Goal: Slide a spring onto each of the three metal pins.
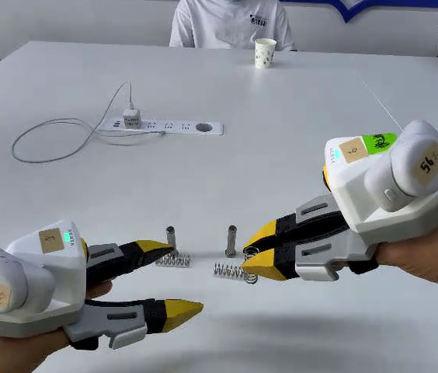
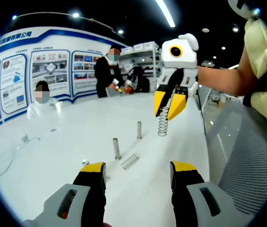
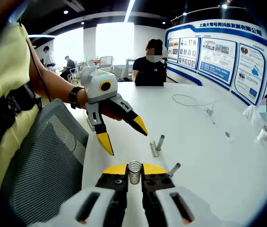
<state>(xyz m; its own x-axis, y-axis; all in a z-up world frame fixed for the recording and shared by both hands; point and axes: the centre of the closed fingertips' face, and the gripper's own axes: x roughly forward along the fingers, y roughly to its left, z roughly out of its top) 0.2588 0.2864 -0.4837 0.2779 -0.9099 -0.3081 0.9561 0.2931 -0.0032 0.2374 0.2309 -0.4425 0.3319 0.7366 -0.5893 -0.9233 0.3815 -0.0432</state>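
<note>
Yellow-tipped jaws of your left gripper (image 1: 182, 278) stand wide apart in the head view and grip nothing. The upper tip sits just beside the loose spring (image 1: 173, 260), which lies on the white table (image 1: 297, 155) at the foot of the left pin (image 1: 171, 237). Your left hand (image 1: 1, 350) holds that gripper low, pointing right. Your right gripper (image 1: 252, 259) comes in from the right, angled down. Its jaws are closed on one end of the held spring (image 1: 233, 272), close to the upright right pin (image 1: 231, 241).

From the left gripper view, your own jaws rise well apart, empty. Beyond them the right gripper (image 2: 168, 105) points down with the held spring (image 2: 162, 124) hanging from its pinched tips, above and just right of the right pin (image 2: 139, 130).

From the right gripper view, the jaws pinch the held spring (image 3: 134, 176) between them, coil end facing you. The left gripper (image 3: 127, 141) hangs spread ahead, near the loose spring (image 3: 154, 149).
</note>
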